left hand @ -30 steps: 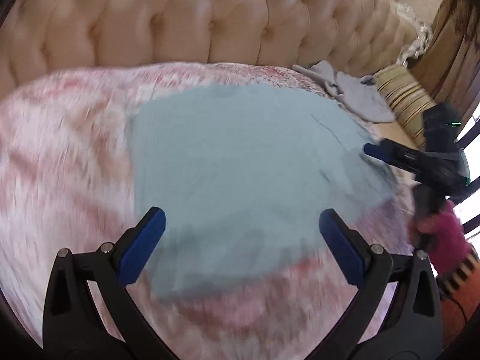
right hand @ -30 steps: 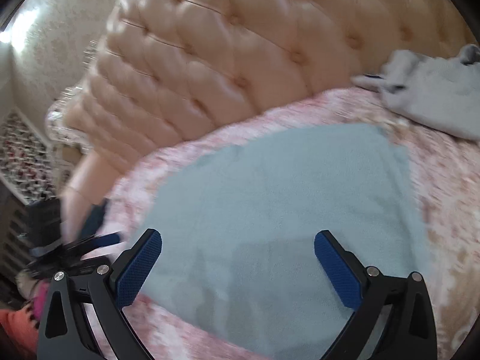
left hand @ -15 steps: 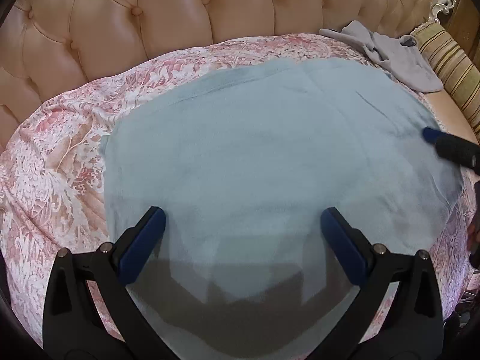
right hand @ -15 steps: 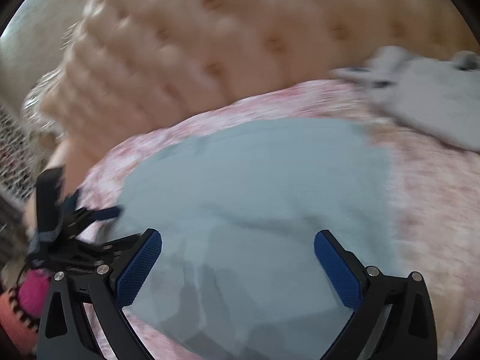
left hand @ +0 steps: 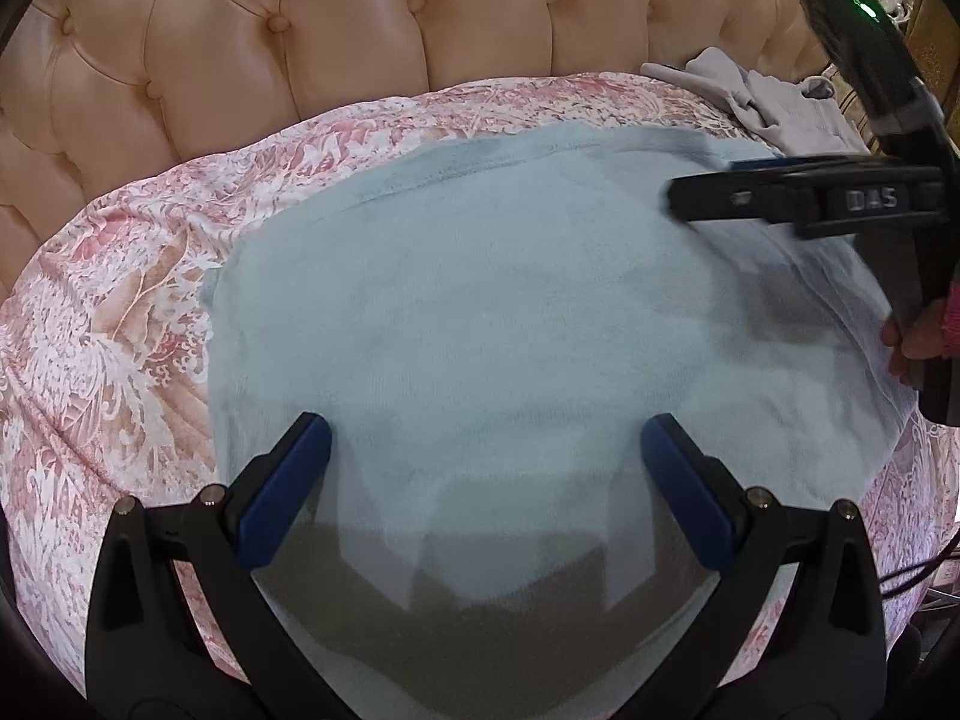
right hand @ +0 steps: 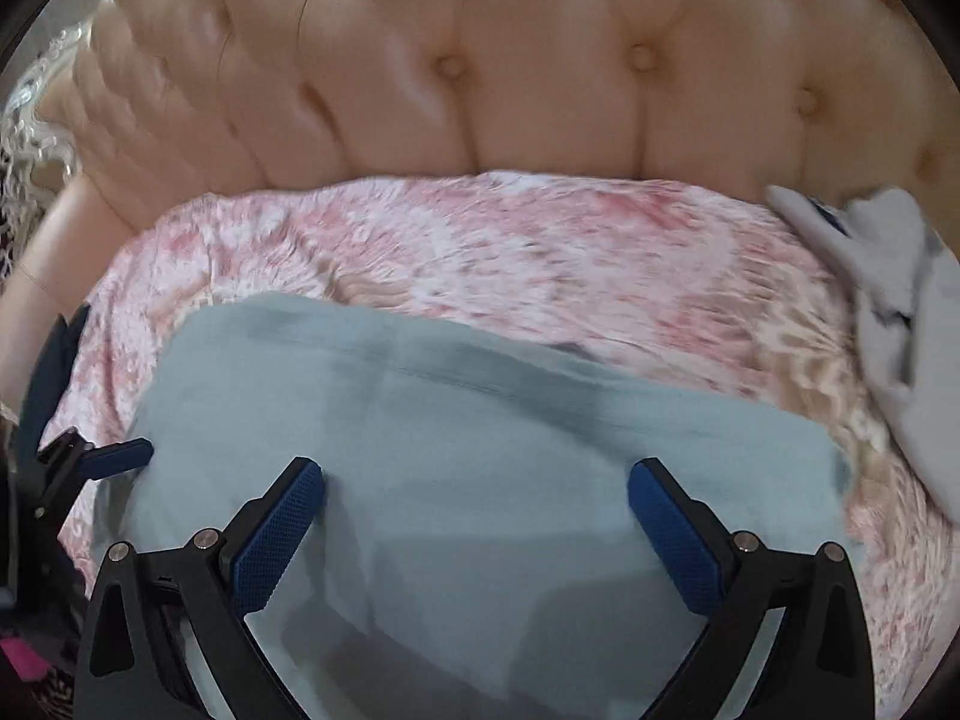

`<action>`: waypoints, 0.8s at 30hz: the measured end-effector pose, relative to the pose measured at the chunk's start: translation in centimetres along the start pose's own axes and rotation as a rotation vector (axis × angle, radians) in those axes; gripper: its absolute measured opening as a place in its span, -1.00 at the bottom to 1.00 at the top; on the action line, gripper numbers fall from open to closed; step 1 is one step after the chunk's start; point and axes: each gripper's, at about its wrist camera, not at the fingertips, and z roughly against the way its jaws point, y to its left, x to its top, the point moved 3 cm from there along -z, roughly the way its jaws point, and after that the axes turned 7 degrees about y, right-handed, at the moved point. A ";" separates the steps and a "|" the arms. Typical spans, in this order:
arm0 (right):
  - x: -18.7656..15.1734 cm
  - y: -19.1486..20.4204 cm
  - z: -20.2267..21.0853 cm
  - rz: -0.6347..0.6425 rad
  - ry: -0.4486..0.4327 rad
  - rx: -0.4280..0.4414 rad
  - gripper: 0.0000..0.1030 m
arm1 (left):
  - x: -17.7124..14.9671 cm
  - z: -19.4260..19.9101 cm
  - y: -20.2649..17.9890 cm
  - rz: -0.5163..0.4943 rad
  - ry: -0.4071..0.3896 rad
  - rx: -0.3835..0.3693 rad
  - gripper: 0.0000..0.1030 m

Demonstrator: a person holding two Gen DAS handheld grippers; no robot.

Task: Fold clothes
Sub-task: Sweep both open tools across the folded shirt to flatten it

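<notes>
**Two open grippers over a flattened blue garment**

Left wrist view. Both fingers of the left gripper stand wide apart, released, holding nothing, low above the near half of the blue garment. The garment lies spread flat on the pink patterned bedspread, in front of the tufted headboard. Compared with one second ago, the camera has closed in and the cloth now fills most of the frame; the right gripper, formerly at the garment's right edge, now reaches in above its far right corner.

Right wrist view. The right gripper is likewise spread, grasping nothing, over the garment, whose far hem lies straight across the bedspread. A grey garment is heaped at the right, apart from the blue one. The left gripper shows at the left edge.

Interpretation. Smoothing appears finished; no fold is yet made, and both grippers seem placed to choose an edge.
</notes>
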 end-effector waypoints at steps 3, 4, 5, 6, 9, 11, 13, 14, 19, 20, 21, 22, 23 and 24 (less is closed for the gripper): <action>-1.1 -1.8 1.3 -0.075 -0.025 -0.020 0.99 | -0.3 0.1 0.0 0.003 -0.020 0.005 1.00; -1.0 -1.3 1.5 -0.071 -0.033 -0.059 1.00 | -0.3 0.1 0.0 0.008 -0.027 0.006 1.00; -0.6 0.1 1.5 -0.027 -0.037 -0.088 1.00 | -0.5 0.1 0.1 0.012 -0.034 0.008 1.00; -0.2 1.5 1.5 0.016 -0.041 -0.116 1.00 | -0.6 0.2 0.1 0.016 -0.041 0.009 1.00; 1.7 5.2 -0.1 0.124 -0.030 -0.153 1.00 | -0.6 0.2 0.2 0.023 -0.048 0.011 1.00; 2.3 6.5 -2.3 0.169 0.034 -0.156 1.00 | -0.5 0.1 0.2 0.022 -0.040 0.010 1.00; 2.3 6.0 -3.8 0.145 0.082 -0.115 1.00 | -0.4 0.1 0.3 0.020 -0.033 0.007 1.00; 2.4 5.2 -3.3 0.104 0.068 -0.078 1.00 | -0.3 0.1 0.3 0.018 -0.025 0.004 1.00; 0.6 2.7 2.3 0.049 -0.045 -0.140 1.00 | 1.4 3.1 1.2 0.006 -0.110 0.003 1.00; -0.2 2.4 3.4 0.064 -0.064 -0.186 1.00 | 2.1 3.3 1.6 0.010 -0.121 0.010 1.00; -1.2 2.1 3.7 0.069 -0.067 -0.225 1.00 | 2.7 3.2 2.0 0.021 -0.115 0.013 1.00; -2.3 1.9 4.0 0.073 -0.071 -0.264 1.00 | 3.4 2.7 2.4 0.038 -0.097 0.011 1.00; -3.4 1.6 4.3 0.078 -0.075 -0.303 1.00 | 3.9 1.8 2.8 0.056 -0.072 0.009 1.00; -4.4 1.4 4.6 0.084 -0.078 -0.340 1.00 | 4.1 0.9 2.8 0.060 -0.051 0.014 1.00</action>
